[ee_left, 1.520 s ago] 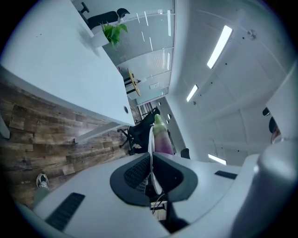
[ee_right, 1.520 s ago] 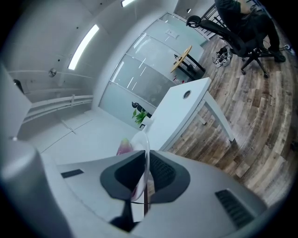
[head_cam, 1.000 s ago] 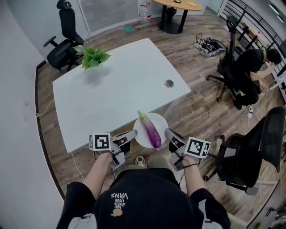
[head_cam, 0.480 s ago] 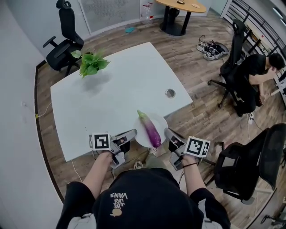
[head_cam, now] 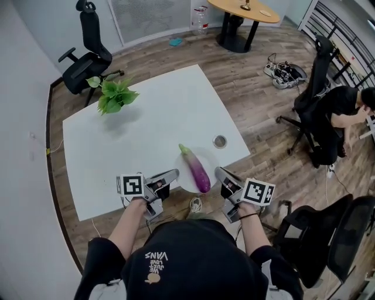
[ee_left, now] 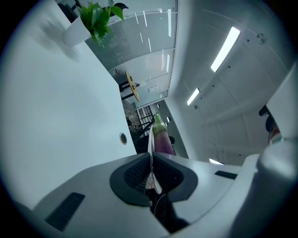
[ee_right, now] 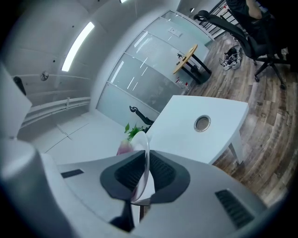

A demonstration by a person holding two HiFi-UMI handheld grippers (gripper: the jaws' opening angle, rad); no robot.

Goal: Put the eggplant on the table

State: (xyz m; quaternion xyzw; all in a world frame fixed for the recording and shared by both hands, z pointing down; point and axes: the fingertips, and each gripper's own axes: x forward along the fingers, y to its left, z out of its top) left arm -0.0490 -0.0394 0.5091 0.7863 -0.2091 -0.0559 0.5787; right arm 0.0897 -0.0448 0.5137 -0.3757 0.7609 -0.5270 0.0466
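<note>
A purple eggplant (head_cam: 197, 170) with a green cap lies on a white plate (head_cam: 212, 159), which hangs over the near edge of the white table (head_cam: 146, 117). My left gripper (head_cam: 174, 174) is shut on the plate's left rim and my right gripper (head_cam: 220, 174) is shut on its right rim. In the left gripper view the plate's edge (ee_left: 150, 142) runs between the pads of the left gripper (ee_left: 151, 169), with the eggplant (ee_left: 161, 138) beyond. The right gripper view shows the right gripper (ee_right: 144, 179) pinching the rim of the plate (ee_right: 145, 151), the eggplant (ee_right: 124, 148) behind it.
A potted plant (head_cam: 109, 94) stands at the table's far left, and a cable grommet (head_cam: 220, 141) sits near its right corner. Office chairs (head_cam: 88, 50) (head_cam: 328, 234) stand around. A person (head_cam: 345, 114) sits at the right. A round wooden table (head_cam: 246, 9) is far back.
Both grippers have carried the plate and eggplant forward together. It hung over the floor in front of the table and now overlaps the table's near edge.
</note>
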